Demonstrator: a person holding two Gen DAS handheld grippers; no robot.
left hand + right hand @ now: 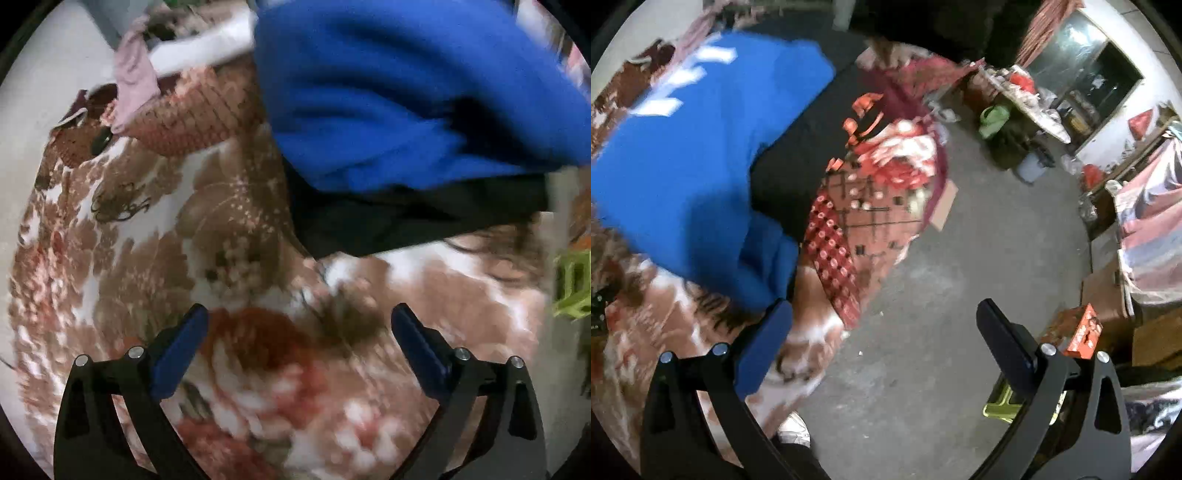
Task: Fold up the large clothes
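- A floral bedspread [229,229] in browns, reds and white fills most of the left wrist view; its edge drops toward a grey concrete floor [923,332] in the right wrist view.
- A blue garment [406,92] with white lettering lies bunched on the bedspread, partly over a black garment [406,218] — both blurred.
- A red patterned quilt [864,206] sits beside the black garment at the bed's edge.
- A pink cloth [135,74] rests at the far side.
- The left gripper [299,328] hangs over the bedspread, jaws spread wide, gripping nothing.
- The right gripper [882,325] — likewise spread and empty — has its left finger just beside the blue garment's hem.
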